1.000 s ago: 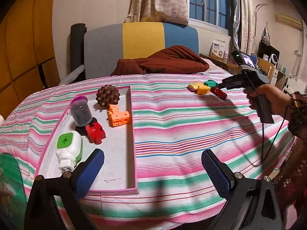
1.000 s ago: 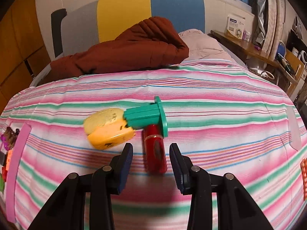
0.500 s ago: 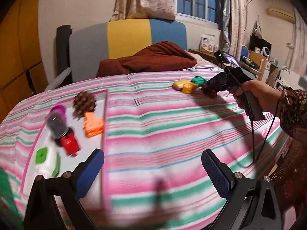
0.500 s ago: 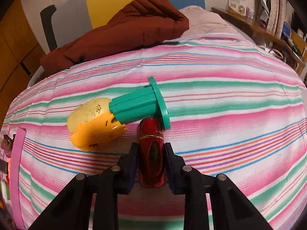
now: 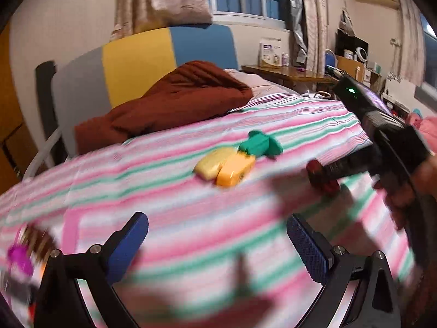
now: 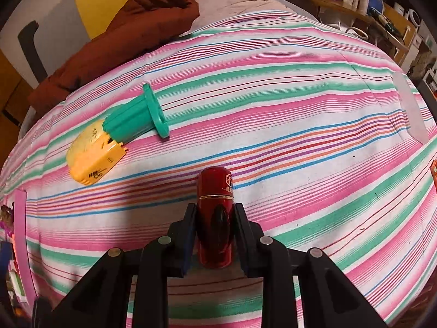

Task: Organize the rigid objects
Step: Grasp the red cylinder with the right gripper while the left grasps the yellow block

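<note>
My right gripper (image 6: pixel 215 213) is shut on a shiny red capsule-shaped object (image 6: pixel 215 207) and holds it above the striped cloth; it also shows in the left wrist view (image 5: pixel 323 176). A yellow and orange gadget (image 6: pixel 92 155) and a green flanged tube (image 6: pixel 136 119) lie together on the cloth to its upper left, also seen in the left wrist view as the gadget (image 5: pixel 224 166) and the tube (image 5: pixel 259 143). My left gripper (image 5: pixel 217 235) is open and empty over the cloth. The pink-rimmed tray (image 6: pixel 20 235) holds several toys at far left.
A brown blanket (image 5: pixel 174 101) lies at the back of the striped table against a grey, yellow and blue headboard (image 5: pixel 142 57). A cluttered wooden shelf (image 5: pixel 289 69) stands at the back right. The cloth drops off at the right edge.
My right gripper closed on the red object and lifted it away from the green tube. My left gripper swung right, away from the tray, toward the yellow gadget.
</note>
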The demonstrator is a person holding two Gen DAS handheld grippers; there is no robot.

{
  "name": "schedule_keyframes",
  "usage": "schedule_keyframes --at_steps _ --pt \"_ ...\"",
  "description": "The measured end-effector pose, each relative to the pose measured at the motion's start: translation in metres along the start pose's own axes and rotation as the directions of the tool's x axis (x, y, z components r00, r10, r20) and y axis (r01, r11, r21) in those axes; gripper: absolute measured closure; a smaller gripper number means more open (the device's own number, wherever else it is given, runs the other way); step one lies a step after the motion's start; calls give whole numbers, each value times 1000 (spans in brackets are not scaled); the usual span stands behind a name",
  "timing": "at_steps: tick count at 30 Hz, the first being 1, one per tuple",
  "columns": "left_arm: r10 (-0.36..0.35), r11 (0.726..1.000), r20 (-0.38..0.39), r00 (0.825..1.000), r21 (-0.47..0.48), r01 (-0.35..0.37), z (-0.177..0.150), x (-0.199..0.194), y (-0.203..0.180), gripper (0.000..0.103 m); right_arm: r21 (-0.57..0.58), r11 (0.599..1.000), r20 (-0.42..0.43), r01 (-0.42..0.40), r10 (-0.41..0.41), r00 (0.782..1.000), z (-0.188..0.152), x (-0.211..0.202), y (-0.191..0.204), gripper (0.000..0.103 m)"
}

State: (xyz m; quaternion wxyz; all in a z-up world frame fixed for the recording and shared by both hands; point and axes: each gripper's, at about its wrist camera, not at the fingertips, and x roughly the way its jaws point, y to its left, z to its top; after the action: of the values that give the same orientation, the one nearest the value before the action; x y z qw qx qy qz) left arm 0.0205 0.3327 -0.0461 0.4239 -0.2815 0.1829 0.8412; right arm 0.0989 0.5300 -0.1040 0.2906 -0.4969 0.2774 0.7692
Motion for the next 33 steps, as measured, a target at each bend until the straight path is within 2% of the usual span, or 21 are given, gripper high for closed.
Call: schedule_keyframes --at_steps 3,6,8,11,13,15,21,23,24,25,26,28,29,31,33 --pt "-7 997 18 1000 70 5 21 33 -9 3 21 1000 -2 -17 17 1000 2 1 -5 77" --pt "-19 988 4 1000 156 19 35 63 -17 10 44 998 -6 -34 34 999 4 1 -7 77" --pt "-30 981 -32 999 193 36 39 81 -19 21 48 998 -7 -34 34 999 4 1 -8 77" --pt "-95 977 -108 990 182 114 42 100 -18 45 43 999 -7 -27 27 1000 3 0 -5 77" --pt "-119 975 -104 987 176 136 41 102 -18 55 46 999 -8 -27 28 1000 1 -2 -4 77" --pt "-163 967 -122 979 177 183 38 101 -19 72 54 998 -8 -32 33 999 3 -1 -5 77" --pt "-219 953 -151 964 178 245 24 88 -24 72 67 997 -6 -34 34 999 3 -2 -8 77" --pt "-206 958 -150 967 172 231 22 84 -25 72 66 997 -6 -30 31 1000 3 -2 -8 77" --pt "-187 961 -143 972 176 211 22 83 -27 68 65 998 -6 -28 28 1000 3 -2 -7 77" --pt "-177 964 -141 974 177 200 23 83 -28 55 62 998 -7 -25 25 1000 4 -2 -7 77" --pt "-167 967 -138 976 169 189 24 84 -30 49 62 998 -7 -24 24 1000 6 0 -6 77" --pt "-160 970 -136 978 164 182 27 88 -31 45 63 998 -5 -25 25 1000 5 -1 -7 77" --pt "-149 970 -151 977 171 175 28 93 -33 46 64 998 -5 -26 26 1000 5 0 -7 77" --pt "-132 969 -192 972 181 168 24 103 -36 65 67 997 -5 -27 27 1000 5 0 -8 77" --pt "-135 971 -177 975 174 166 23 100 -34 73 66 998 -6 -24 24 1000 5 1 -7 77"
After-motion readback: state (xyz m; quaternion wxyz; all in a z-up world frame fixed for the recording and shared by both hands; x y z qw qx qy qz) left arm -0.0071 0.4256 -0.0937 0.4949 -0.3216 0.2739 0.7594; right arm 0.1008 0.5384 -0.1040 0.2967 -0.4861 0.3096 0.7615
